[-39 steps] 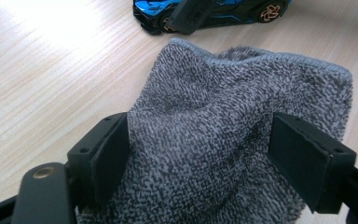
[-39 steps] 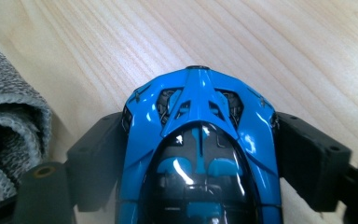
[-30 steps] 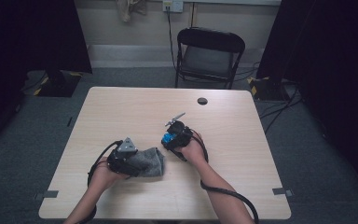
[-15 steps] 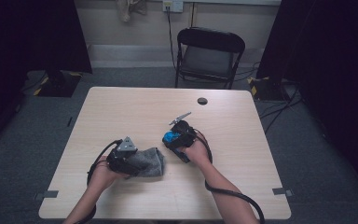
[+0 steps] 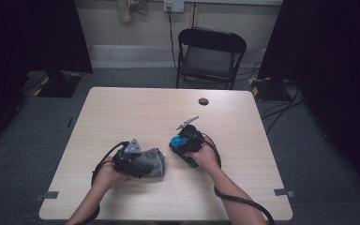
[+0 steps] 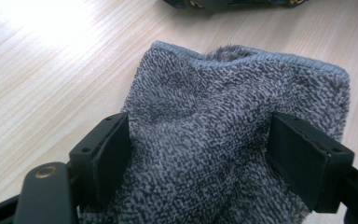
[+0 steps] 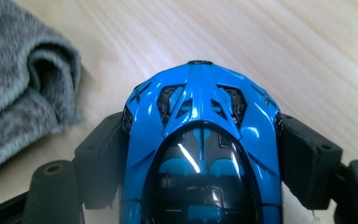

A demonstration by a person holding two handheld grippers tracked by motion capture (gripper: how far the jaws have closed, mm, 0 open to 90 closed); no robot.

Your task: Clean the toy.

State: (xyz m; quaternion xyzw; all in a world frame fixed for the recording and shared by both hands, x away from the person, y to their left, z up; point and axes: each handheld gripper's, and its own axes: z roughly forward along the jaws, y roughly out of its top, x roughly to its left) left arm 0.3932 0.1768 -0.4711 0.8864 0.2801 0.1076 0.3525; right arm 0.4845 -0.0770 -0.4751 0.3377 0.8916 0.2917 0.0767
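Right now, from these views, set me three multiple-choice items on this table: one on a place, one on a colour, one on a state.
1. Where does the folded grey terry cloth lie relative to the glossy blue toy car?
A. Toward the person's left of it
B. On top of it
C. On the black folding chair

2. What colour is the small round disc on the pale wooden table?
A. White
B. Black
C. Red

3. What is the right gripper doing?
A. Hanging empty
B. Clamping the car's sides
C. Pinching the cloth

Answers: 1 A, the high view shows the cloth left of the car; 2 B, the disc is dark; 3 B, its fingers press the car's flanks.
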